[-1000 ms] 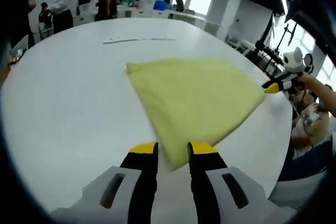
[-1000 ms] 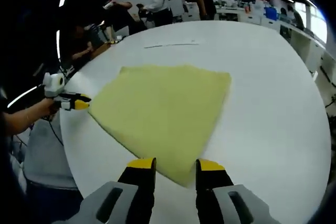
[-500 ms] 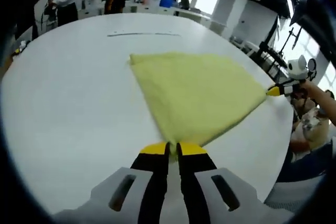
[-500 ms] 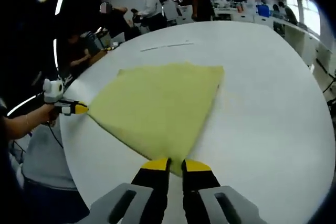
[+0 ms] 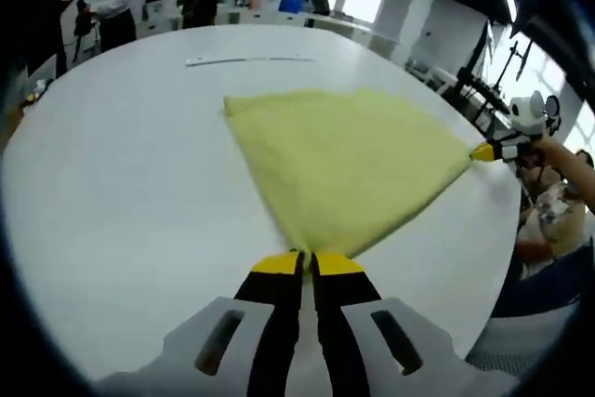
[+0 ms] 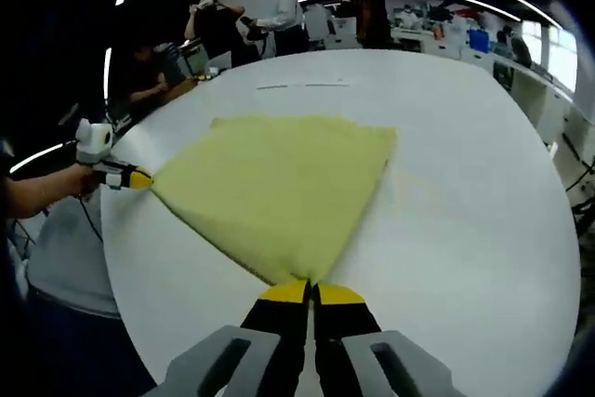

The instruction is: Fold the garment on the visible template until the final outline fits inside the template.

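The garment point(image 5: 349, 165), a yellow cloth, lies spread flat in a roughly four-cornered shape on the white round worktop point(image 5: 121, 192), with two of its corners drawn out to points where they are gripped. The left gripper point(image 5: 305, 262) has its jaws closed together on the garment corner nearest its camera; in the right gripper view this same gripper point(image 6: 141, 178) appears at the garment's point(image 6: 279, 178) left point, held by a person's hand point(image 6: 42, 191), with its yellow tips touching the cloth. The right gripper point(image 6: 310, 291) likewise has its jaws pressed shut on the garment corner nearest its own camera; in the left gripper view it point(image 5: 483, 150) meets the garment at the far right point, near the worktop edge, and whether its tips are closed cannot be told from that view alone. The remaining two garment corners rest on the worktop point(image 6: 474, 183) without any gripper on them. Beyond the garment, toward the far side of the worktop, a thin dark line point(image 5: 246, 59) is marked on the surface, well apart from the cloth. Behind the worktop, people point(image 6: 279, 16) stand among desks in the background.
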`<state>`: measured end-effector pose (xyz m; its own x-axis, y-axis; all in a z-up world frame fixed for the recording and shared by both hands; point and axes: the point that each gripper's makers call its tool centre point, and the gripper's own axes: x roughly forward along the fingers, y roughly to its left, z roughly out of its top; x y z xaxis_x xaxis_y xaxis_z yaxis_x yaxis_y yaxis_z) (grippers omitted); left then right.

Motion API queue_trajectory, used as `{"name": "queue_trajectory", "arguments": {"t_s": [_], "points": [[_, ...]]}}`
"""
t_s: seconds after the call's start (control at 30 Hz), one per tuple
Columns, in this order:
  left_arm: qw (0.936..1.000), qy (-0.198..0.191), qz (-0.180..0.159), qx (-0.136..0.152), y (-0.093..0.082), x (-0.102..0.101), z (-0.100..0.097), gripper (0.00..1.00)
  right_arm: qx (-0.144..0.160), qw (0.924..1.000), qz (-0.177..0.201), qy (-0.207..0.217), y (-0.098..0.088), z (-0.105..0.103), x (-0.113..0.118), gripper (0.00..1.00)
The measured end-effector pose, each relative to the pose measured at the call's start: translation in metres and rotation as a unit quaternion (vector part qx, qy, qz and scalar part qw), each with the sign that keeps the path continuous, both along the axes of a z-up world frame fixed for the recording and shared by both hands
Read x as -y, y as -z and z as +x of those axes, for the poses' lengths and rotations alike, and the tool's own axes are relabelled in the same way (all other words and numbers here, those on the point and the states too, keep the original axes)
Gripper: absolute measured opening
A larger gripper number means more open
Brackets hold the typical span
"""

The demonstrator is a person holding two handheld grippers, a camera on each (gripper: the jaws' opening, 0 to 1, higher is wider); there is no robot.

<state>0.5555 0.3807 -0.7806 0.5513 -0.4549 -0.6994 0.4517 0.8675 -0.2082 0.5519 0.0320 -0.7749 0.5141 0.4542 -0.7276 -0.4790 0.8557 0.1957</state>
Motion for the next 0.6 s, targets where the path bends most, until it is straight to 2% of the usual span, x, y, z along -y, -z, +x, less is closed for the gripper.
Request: {"name": "queue_trajectory", "arguments": {"t_s": [0.6], "points": [[0.9996,0.018,0.021,0.008,0.0,0.003,-0.013,0.02,-0.008,0.9999,0.003,-0.006,0.0,-0.017,0.002,0.0]]}}
